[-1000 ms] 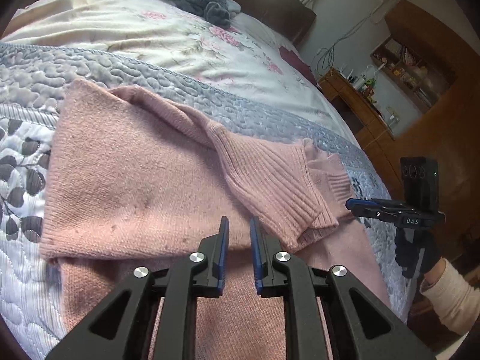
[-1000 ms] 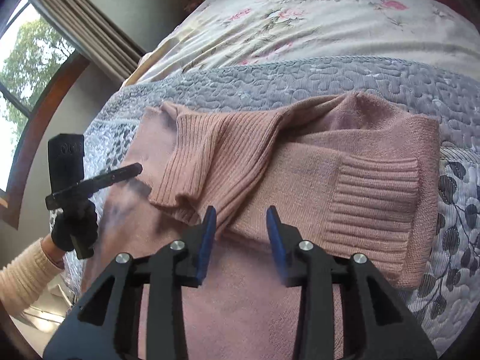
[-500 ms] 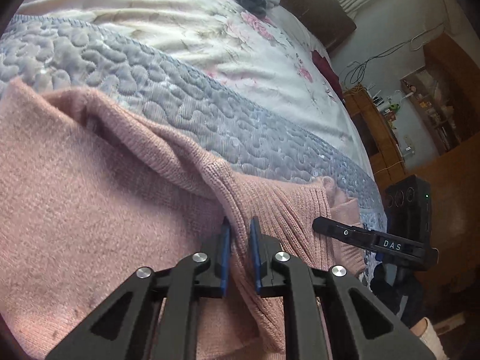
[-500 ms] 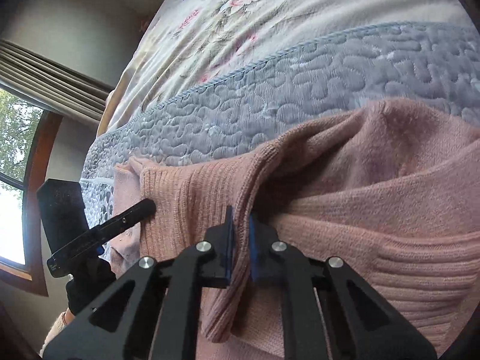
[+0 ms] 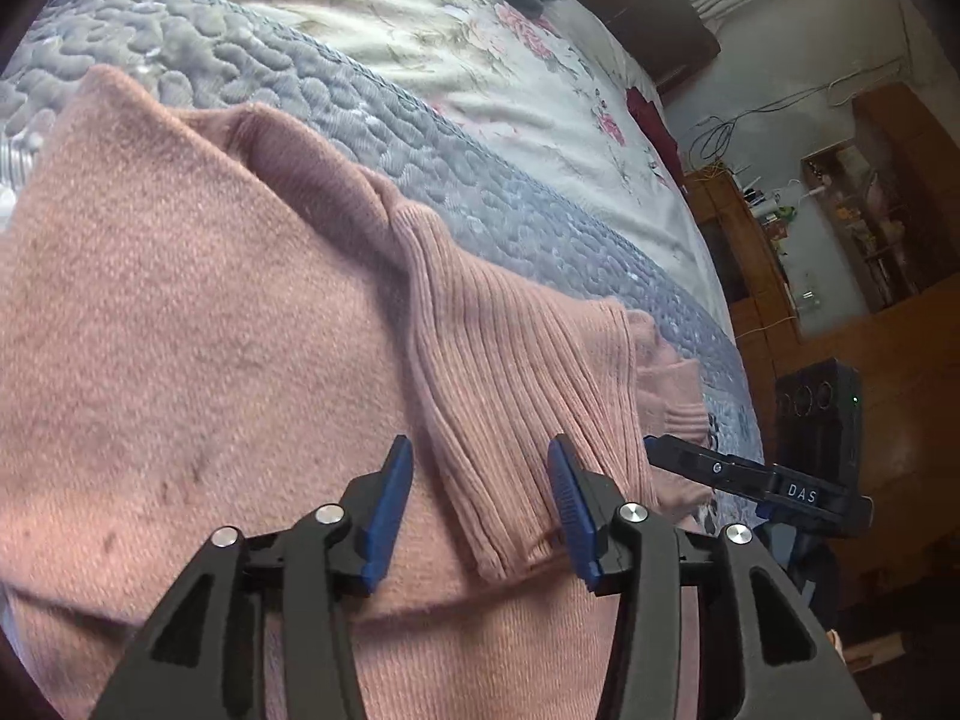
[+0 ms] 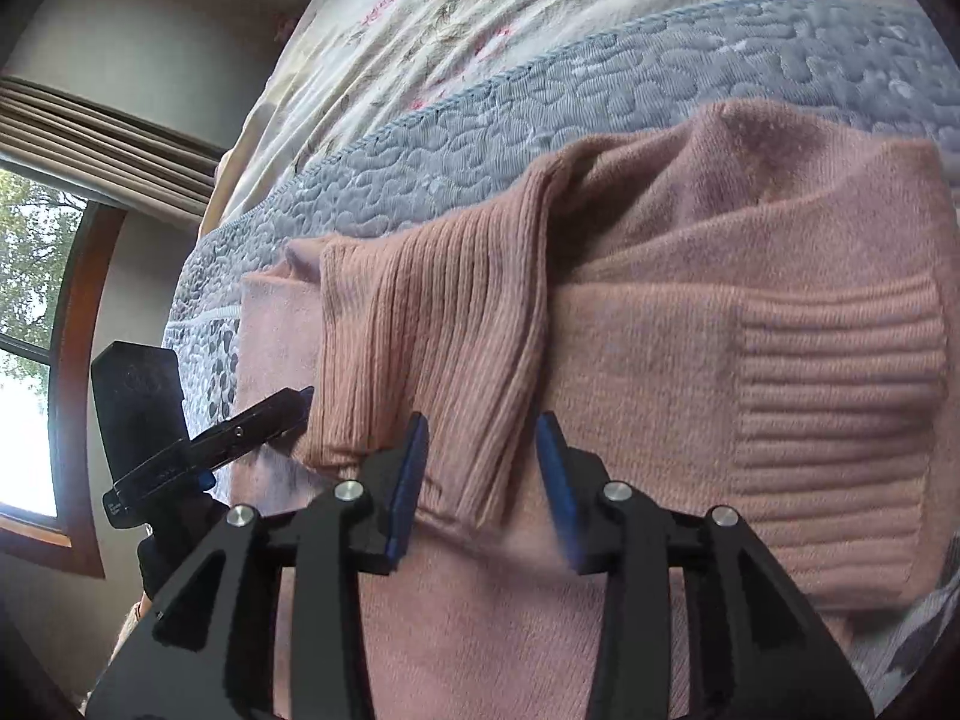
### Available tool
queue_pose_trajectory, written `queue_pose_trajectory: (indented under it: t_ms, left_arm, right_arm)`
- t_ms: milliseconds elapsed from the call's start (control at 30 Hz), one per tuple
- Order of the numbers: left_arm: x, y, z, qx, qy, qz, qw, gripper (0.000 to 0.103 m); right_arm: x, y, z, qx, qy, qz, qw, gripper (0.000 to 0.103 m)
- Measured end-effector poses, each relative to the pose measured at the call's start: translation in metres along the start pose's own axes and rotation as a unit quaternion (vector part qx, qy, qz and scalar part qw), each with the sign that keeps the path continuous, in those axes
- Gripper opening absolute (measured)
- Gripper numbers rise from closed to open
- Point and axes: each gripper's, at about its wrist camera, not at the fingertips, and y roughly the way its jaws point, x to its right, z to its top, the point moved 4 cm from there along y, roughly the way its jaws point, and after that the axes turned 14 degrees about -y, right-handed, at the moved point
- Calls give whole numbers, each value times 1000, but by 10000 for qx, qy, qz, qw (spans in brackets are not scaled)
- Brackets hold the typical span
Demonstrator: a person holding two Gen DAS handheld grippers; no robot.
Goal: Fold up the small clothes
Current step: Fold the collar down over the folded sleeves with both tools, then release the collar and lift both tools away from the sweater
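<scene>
A bedroom: a wide bed (image 5: pixel 480 60) under a cream floral sheet, with a grey-blue quilted coverlet (image 5: pixel 456 168) laid across its near part, a wooden cabinet (image 5: pixel 774 276) against the far wall in the left wrist view and a curtained window (image 6: pixel 36 324) in the right wrist view. On the coverlet lies the pink knit sweater (image 5: pixel 180 330), spread flat and taking up most of both views. It looks partly folded: the body is doubled so that the ribbed hem band (image 6: pixel 840 420) lies on top at the right, and a ribbed sleeve (image 5: pixel 510 384) is laid over the body. The sleeve's long axis slants from the shoulder at the far edge down toward the near edge, its cuff end (image 5: pixel 516 552) lying just ahead of both grippers. What is left, I judge, is one more fold across the body and some squaring of the edges. The left gripper (image 5: pixel 480 516) stands wide open astride the sleeve's cuff end, holding nothing. The right gripper (image 6: pixel 483 480) is likewise spread wide over the same sleeve, gripping nothing.
</scene>
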Motion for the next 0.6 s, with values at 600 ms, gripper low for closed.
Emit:
queue_pose_trajectory:
  t_ms: [600]
  left_arm:
    - [-8,3,-8,-6,774,742,9942,13]
  right_arm:
    - [23,5,-21,-125,124,-185,9997,6]
